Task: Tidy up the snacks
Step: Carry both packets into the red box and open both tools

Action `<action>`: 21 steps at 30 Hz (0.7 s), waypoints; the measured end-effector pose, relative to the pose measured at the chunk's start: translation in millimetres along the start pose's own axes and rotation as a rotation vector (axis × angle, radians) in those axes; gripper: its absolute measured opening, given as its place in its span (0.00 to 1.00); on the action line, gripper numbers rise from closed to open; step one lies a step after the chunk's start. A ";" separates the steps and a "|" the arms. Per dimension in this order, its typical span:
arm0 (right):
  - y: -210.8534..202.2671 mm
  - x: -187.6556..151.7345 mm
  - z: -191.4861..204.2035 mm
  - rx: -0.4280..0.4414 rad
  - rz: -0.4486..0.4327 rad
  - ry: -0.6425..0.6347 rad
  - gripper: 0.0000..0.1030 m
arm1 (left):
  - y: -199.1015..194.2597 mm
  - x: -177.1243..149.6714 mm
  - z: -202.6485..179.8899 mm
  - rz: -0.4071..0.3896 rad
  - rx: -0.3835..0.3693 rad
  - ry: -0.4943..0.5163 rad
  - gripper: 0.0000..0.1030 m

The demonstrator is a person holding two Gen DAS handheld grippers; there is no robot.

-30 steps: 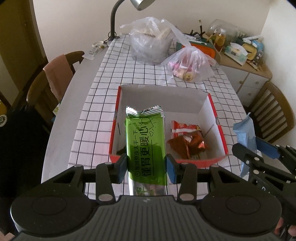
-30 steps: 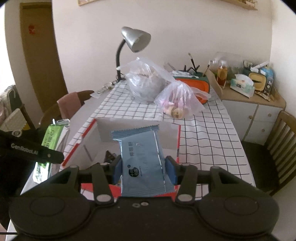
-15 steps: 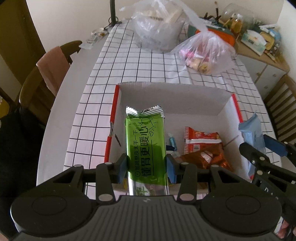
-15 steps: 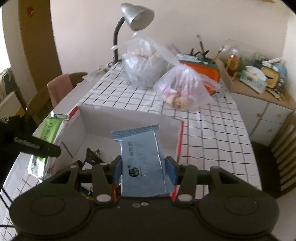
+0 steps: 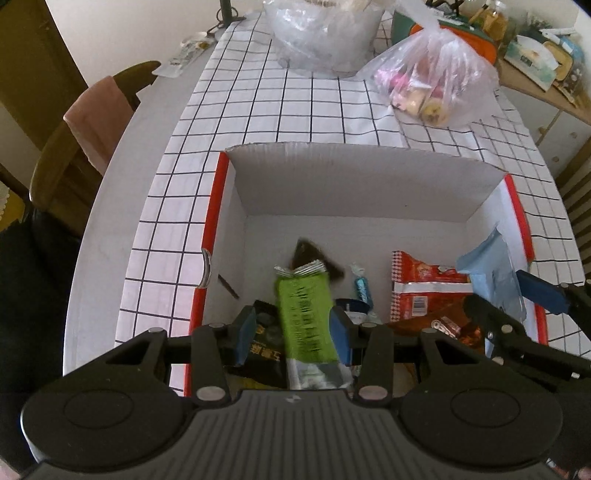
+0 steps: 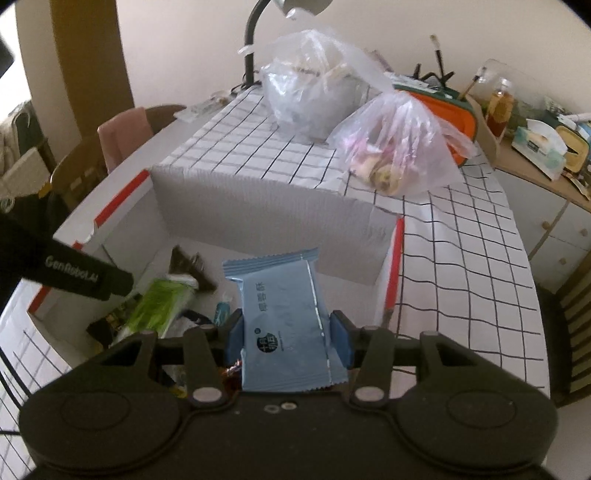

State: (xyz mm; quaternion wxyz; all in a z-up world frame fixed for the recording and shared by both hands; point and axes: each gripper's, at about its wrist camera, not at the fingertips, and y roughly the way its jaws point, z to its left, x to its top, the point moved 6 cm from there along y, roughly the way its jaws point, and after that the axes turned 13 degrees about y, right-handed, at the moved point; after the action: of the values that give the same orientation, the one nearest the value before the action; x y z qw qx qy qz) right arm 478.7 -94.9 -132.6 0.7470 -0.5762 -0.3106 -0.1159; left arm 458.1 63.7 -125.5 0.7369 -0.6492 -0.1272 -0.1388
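A white cardboard box with red edges (image 5: 221, 192) sits on the checked tablecloth, and also shows in the right wrist view (image 6: 258, 206). My left gripper (image 5: 291, 328) has opened; the green snack packet (image 5: 306, 317) is blurred and slipping down between its pads into the box. It also shows in the right wrist view (image 6: 159, 306). My right gripper (image 6: 286, 330) is shut on a blue snack packet (image 6: 284, 314), held over the box's right side (image 5: 491, 273). Red packets (image 5: 421, 288), a dark packet (image 5: 266, 347) and a small blue candy (image 5: 362, 288) lie inside.
Two clear plastic bags (image 5: 432, 81) (image 5: 325, 33) stand on the table behind the box. A lamp stem (image 6: 251, 48) rises at the back. Wooden chairs stand left (image 5: 74, 147) and right (image 6: 569, 317). A cluttered sideboard (image 6: 535, 147) is at the right.
Both grippers have moved forward and down over the box. The left jaws have opened and the green packet is dropping, tilted. The right gripper still holds the blue packet.
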 end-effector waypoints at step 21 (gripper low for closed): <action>7.4 -3.1 -2.8 0.024 0.022 -0.005 0.60 | -4.3 -17.0 -3.3 -0.004 0.000 -0.027 0.42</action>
State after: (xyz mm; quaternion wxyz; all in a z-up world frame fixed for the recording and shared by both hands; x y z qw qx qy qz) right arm 481.1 -95.7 -140.7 0.7544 -0.5709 -0.3072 -0.1025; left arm 440.7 60.6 -128.2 0.7347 -0.6509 -0.1382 -0.1317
